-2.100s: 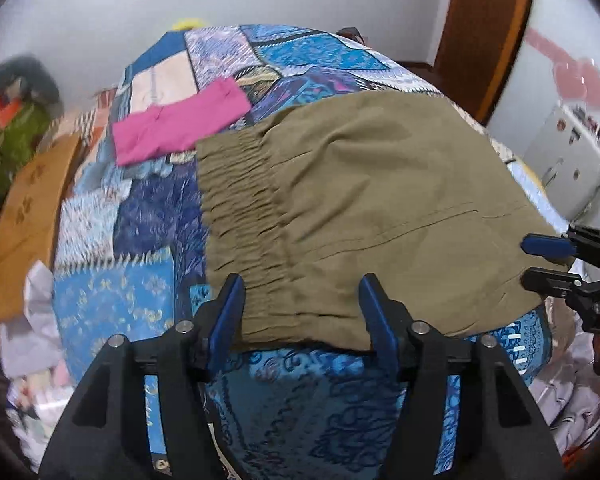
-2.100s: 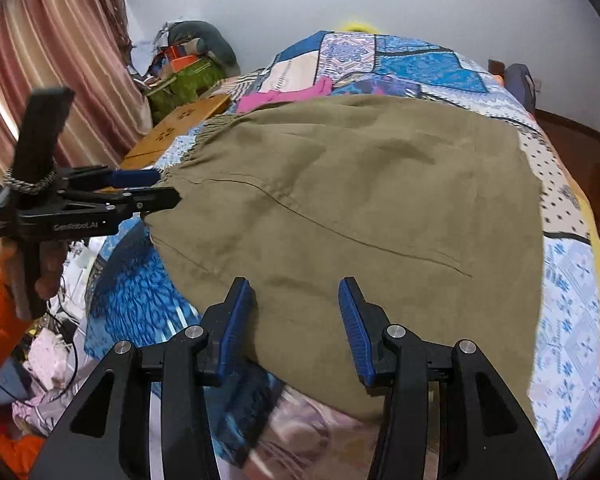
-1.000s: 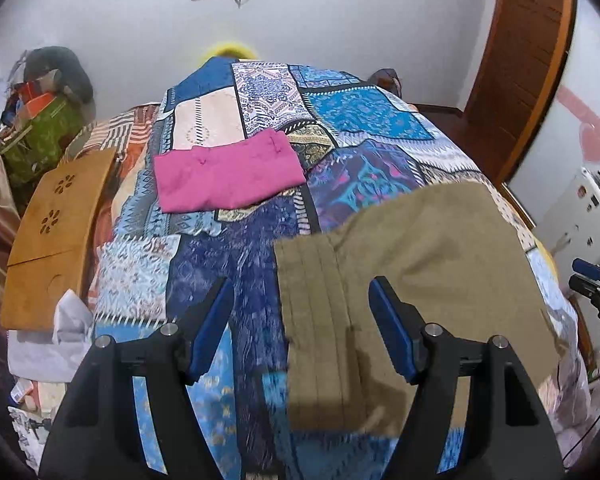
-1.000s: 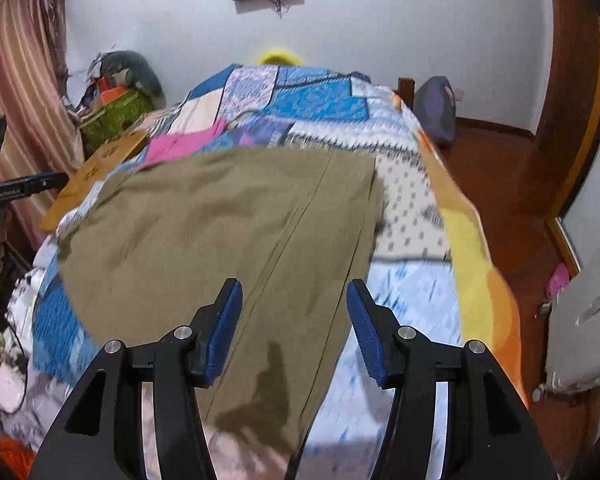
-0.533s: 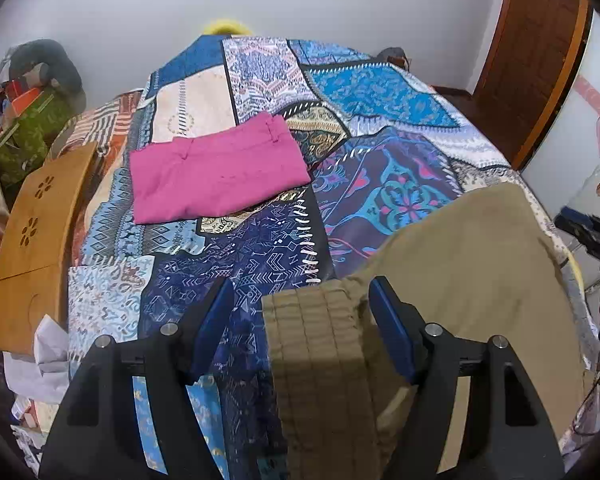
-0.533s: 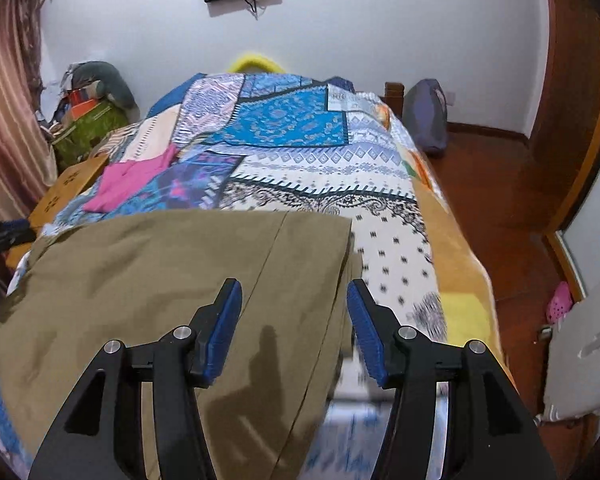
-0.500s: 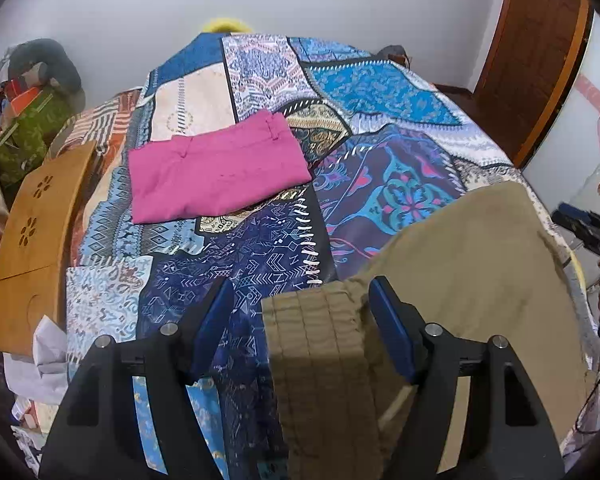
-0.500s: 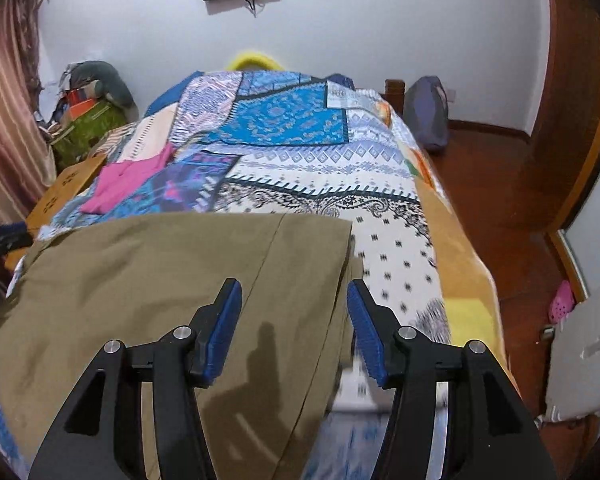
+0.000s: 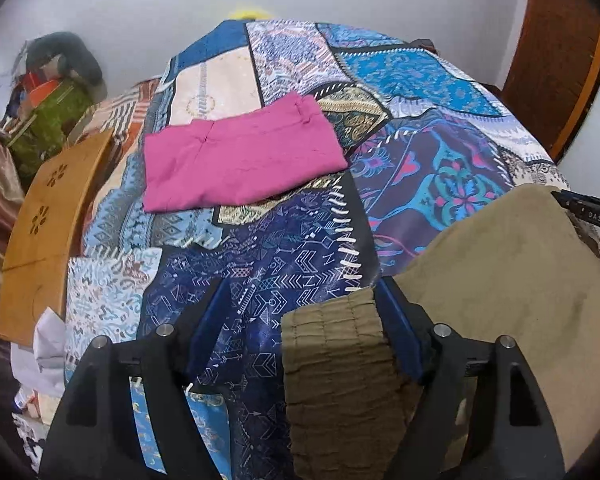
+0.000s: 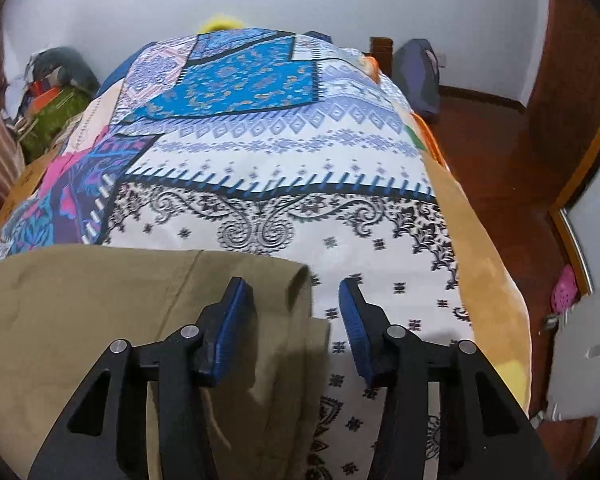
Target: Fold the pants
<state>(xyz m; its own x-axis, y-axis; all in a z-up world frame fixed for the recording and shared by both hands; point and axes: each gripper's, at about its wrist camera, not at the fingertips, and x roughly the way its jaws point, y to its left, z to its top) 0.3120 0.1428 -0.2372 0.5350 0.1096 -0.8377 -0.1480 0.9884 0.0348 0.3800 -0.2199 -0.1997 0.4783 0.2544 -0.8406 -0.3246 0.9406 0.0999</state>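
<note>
Two grippers poised low over olive pants (image 9: 512,280) spread on a patchwork bedspread (image 9: 284,272); left gripper (image 9: 300,328) released, jaws wide and just widened further, straddling the gathered elastic waistband (image 9: 336,364), which sits against the right-hand blue pad while the left pad stands clear over bare quilt; right gripper (image 10: 296,332) released, jaws just narrowed, left pad over the folded trouser-leg corner (image 10: 296,280), right pad over white printed quilt beside it, cloth edge between the pads but not pinched. Pants: matte woven cotton-like cloth, ribbed shirring at waist, straight stitched seam along leg, lying at near end of bed. Folded magenta garment (image 9: 236,160) flat, well apart toward far end; wooden lap desk (image 9: 48,232) beside bed.
</note>
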